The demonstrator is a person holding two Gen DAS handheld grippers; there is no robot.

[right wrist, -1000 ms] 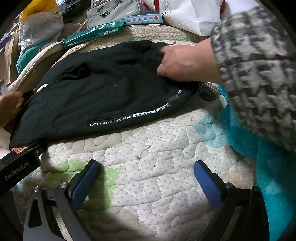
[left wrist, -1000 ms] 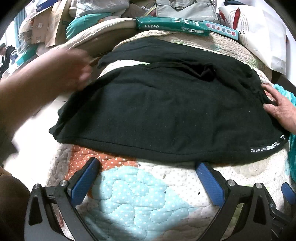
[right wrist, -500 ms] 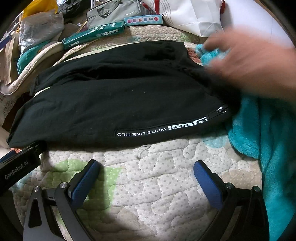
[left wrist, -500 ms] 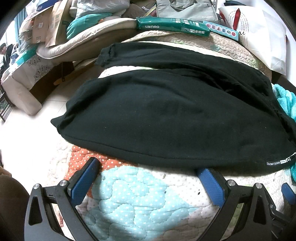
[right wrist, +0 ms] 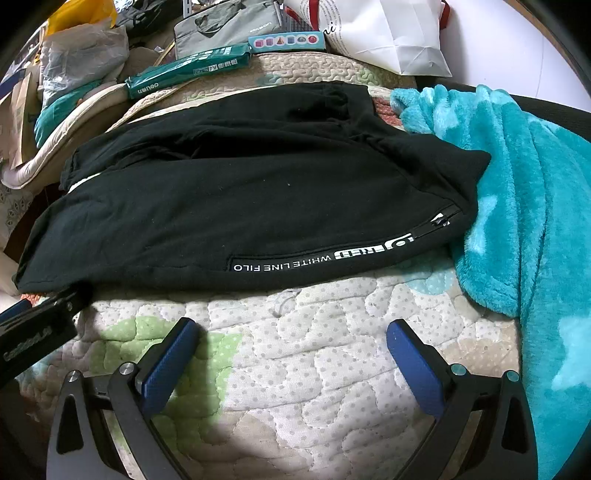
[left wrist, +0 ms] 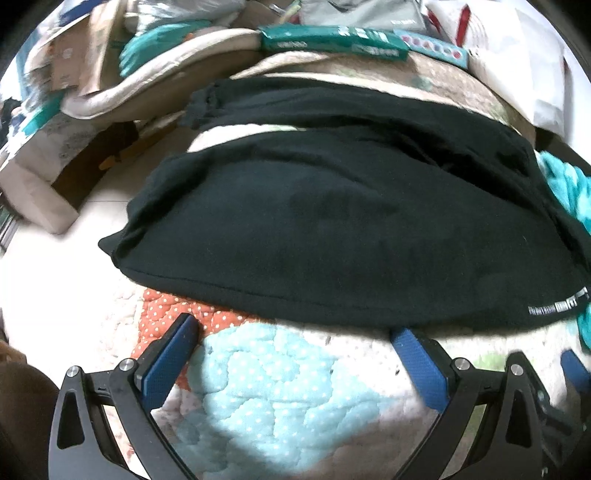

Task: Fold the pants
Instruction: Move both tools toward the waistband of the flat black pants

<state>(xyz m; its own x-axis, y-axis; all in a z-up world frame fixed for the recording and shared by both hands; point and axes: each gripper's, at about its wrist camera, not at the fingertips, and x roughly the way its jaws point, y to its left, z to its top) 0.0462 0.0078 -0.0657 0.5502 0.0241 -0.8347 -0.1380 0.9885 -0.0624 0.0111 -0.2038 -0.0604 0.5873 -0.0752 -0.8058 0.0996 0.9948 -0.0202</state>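
The black pants point(right wrist: 236, 206) lay spread flat across the quilted bed cover point(right wrist: 332, 354), waistband end toward the turquoise fleece blanket point(right wrist: 524, 206), legs running away from it. A white printed stripe point(right wrist: 332, 256) reading "WHITE LINE FILO" ran along the near seam, ending at a zipped pocket point(right wrist: 439, 221) close to the blanket. From the left wrist view, the pants point(left wrist: 332, 229) showed both legs: the nearer one broad and smooth, the farther one stretched behind it, with a strip of pale cover between them near the cuffs.

The left gripper point(left wrist: 295, 339) hung just short of the pants' near edge, its blue pads wide apart, nothing between them, over a light blue and orange patch of the quilt point(left wrist: 280, 376). The right gripper point(right wrist: 291, 339) sat the same way, jaws spread and empty, over a white and green patch, a little back from the printed stripe.

Beyond the pants, on the far side from the blanket's near fold, lay a green Deli paper pack point(right wrist: 188, 72), a small box with coloured shapes point(right wrist: 287, 41), a grey bag point(right wrist: 229, 26) and a white paper bag point(right wrist: 388, 33).
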